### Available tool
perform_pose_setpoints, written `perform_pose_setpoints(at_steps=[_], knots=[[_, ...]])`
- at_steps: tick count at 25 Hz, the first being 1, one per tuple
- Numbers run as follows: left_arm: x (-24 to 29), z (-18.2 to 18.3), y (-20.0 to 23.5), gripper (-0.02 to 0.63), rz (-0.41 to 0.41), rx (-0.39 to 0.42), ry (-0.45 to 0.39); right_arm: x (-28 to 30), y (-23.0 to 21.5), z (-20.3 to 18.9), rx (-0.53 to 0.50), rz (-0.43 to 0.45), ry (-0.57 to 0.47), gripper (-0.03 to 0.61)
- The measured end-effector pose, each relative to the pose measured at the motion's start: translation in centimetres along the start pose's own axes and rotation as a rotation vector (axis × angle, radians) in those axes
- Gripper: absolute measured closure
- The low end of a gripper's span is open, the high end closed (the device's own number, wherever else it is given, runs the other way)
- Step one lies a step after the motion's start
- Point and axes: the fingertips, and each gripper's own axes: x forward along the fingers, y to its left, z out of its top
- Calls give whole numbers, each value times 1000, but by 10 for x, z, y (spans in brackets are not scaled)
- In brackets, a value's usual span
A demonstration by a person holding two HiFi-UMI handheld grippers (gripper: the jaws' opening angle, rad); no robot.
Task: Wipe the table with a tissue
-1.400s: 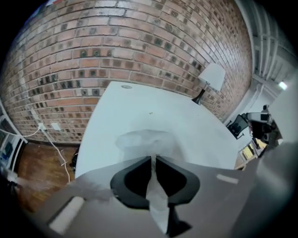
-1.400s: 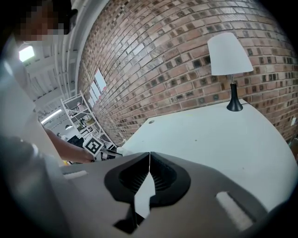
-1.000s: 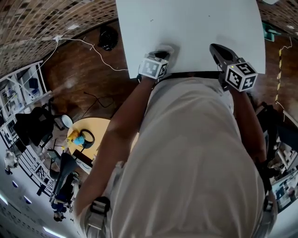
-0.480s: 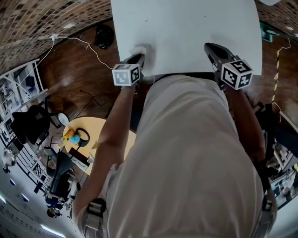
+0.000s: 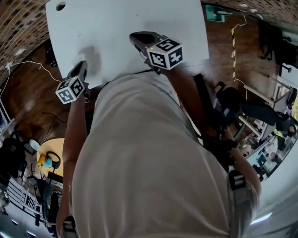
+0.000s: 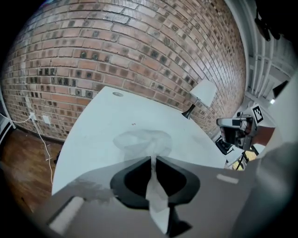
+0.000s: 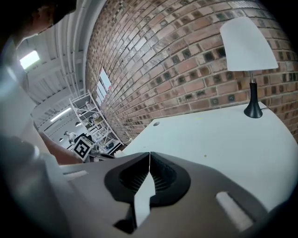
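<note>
While the left gripper [image 6: 152, 159] clamps its jaws on the tissue [image 6: 142, 142], the pinched part runs as a narrow white strip from the lower middle of the left gripper view straight up through the jaw tips. Past the tips it opens into a thin crumpled bunch that lies on the white table [image 6: 98, 116], wider across the frame than deep. The tissue's long axis follows the gripper's own line and points toward the brick wall [image 6: 116, 46] at the top.

In the head view this gripper [image 5: 81, 66] sits at the table's [image 5: 139, 14] near left edge in the upper left. The tissue shows there only as a faint grey patch just beyond its tips.

The right gripper [image 7: 149, 153] has its jaws pressed together with nothing between them. It hangs over the near table edge at upper centre of the head view [image 5: 136, 37].
</note>
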Motion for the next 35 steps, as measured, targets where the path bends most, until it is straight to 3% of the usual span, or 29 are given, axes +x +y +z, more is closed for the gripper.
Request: perform_pose_setpoints(at_steps=[8,12,17,25,31,35], knots=[[21,25,-7,577,26,-14,-43,-2,-20,1,0,46,34,569],[41,19,-18,577,30,-69,-42,-18,-41,-1,15,36,54,569],[34,38,13,577,116,-145,-71,-17,-39,7,5,37,36,569],[40,75,41,577,56,-300,-192,-31,-38,-10,-19,5,38,570],[61,91,59,578,99,-265,-135,-42,-52,-10,21,-32,18,569],[69,99,66,578,184,-197,-89,-54,-59,-8,51,-54,-6,569]])
